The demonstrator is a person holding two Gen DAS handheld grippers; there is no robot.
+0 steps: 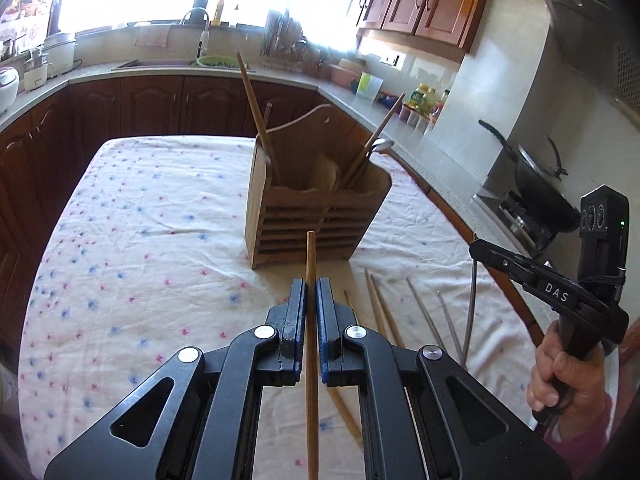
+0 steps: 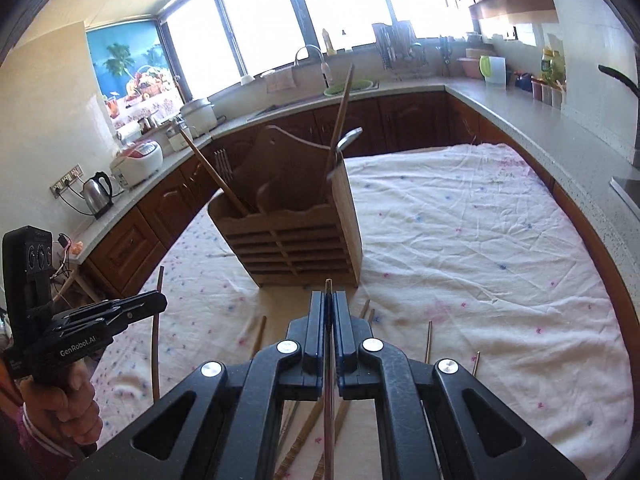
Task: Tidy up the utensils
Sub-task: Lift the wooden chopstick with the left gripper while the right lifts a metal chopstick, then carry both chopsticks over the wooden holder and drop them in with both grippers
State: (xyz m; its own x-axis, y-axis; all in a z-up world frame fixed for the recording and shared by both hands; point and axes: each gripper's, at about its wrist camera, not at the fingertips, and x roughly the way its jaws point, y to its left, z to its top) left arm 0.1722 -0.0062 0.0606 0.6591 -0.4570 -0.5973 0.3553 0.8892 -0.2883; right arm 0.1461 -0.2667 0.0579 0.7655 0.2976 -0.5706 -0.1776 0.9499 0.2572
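Wooden chopstick [image 1: 311,320] clamped in left gripper [image 1: 311,286]; thin metal chopstick [image 2: 328,360] pinched in right gripper [image 2: 329,298].

Left to right: left gripper held level, aimed at the slatted wooden utensil holder [image 1: 312,216] on the floral tablecloth [image 1: 140,220], chopstick tip short of its front. Loose chopsticks [image 1: 380,308] lying on the cloth just right of it. Right gripper [image 1: 476,246] raised beside, gripped from below by a fist [image 1: 560,376], metal stick hanging steeply down.

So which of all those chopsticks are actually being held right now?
Two: a wooden chopstick clamped in the left gripper, and a thin metal chopstick in the right gripper. The other chopsticks lie loose on the tablecloth.
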